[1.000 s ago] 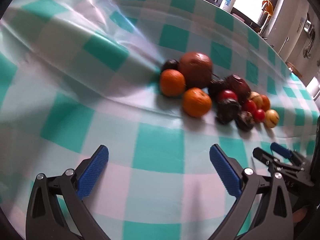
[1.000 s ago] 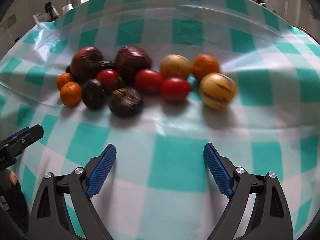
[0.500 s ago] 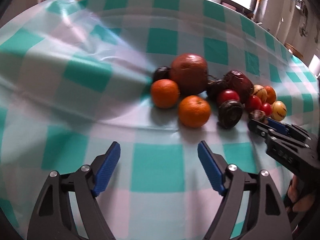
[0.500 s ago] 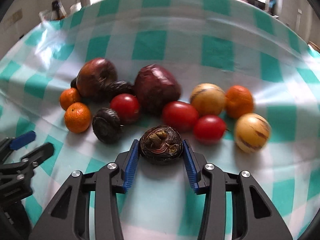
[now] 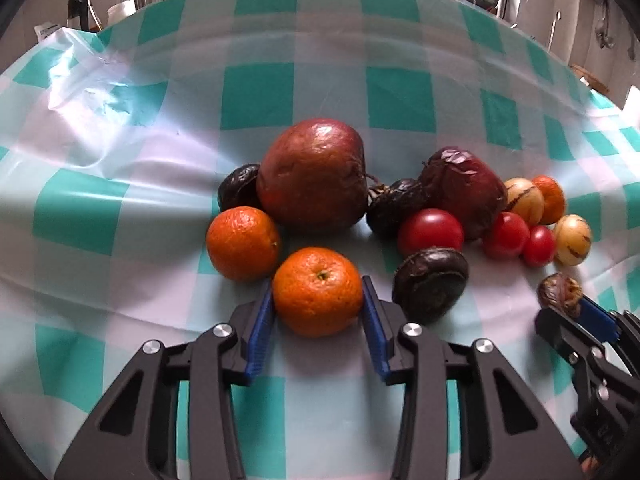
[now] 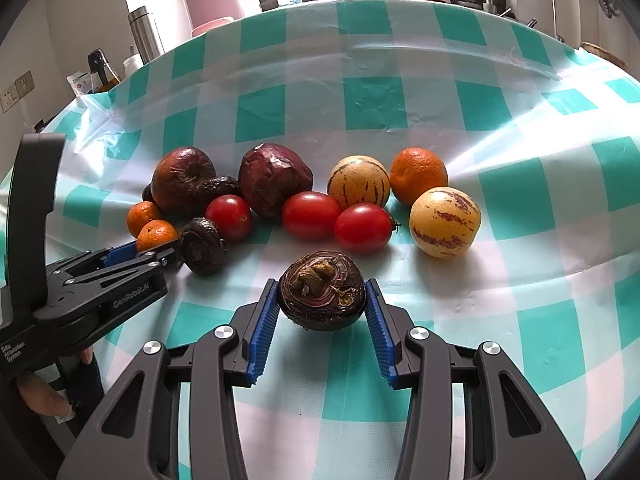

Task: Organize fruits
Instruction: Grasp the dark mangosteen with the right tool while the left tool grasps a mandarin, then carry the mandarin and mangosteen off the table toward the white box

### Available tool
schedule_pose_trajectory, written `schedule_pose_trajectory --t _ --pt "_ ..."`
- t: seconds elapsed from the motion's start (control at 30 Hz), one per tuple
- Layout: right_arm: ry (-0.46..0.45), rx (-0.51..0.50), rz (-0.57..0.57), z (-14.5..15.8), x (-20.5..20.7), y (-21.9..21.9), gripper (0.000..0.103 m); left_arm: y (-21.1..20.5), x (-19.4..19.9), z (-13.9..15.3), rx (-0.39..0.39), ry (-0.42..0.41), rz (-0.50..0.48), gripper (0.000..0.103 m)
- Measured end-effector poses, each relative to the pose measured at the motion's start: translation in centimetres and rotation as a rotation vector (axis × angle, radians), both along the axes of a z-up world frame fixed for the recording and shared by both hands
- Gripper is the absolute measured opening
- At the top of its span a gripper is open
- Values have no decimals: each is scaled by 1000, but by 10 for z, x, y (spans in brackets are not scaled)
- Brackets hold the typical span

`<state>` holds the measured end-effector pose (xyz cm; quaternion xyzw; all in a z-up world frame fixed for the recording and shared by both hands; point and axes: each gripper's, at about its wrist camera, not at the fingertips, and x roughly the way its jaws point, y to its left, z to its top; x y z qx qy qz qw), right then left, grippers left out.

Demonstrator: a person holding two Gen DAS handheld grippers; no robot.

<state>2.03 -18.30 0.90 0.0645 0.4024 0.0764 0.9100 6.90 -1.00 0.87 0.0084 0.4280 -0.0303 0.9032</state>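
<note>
A pile of fruit lies on the teal-checked tablecloth (image 5: pixel 256 96). My left gripper (image 5: pixel 318 312) is shut on an orange mandarin (image 5: pixel 318 292) at the pile's near left edge. A second mandarin (image 5: pixel 242 242) sits just left of it, below a big brown-red fruit (image 5: pixel 312 172). My right gripper (image 6: pixel 322 312) is shut on a dark water chestnut (image 6: pixel 322 296), held in front of three red tomatoes (image 6: pixel 312 214). Two striped yellow melons (image 6: pixel 444 216), another mandarin (image 6: pixel 418 174) and a dark red fruit (image 6: pixel 274 182) lie behind. The right gripper also shows in the left wrist view (image 5: pixel 576 312).
More dark chestnuts (image 5: pixel 430 284) lie between the grippers. A steel flask (image 6: pixel 146 34), bottles (image 6: pixel 102 74) and a pink container (image 6: pixel 208 4) stand beyond the table's far edge. The cloth (image 6: pixel 400 420) is bare in front of the pile and behind it.
My left gripper has moved forward and closed on the near mandarin. My right gripper stays shut on the chestnut and has drawn it back a little from the tomatoes.
</note>
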Motion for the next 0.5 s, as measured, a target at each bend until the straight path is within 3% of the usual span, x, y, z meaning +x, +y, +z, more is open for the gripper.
schedule_pose_trajectory --t 0.37,0.5 --pt "17 65 -34 -3 0 -15 43 24 -60 14 -20 -98 50 41" --pt "9 70 -48 3 -12 -16 43 28 -83 18 -37 -92 56 41"
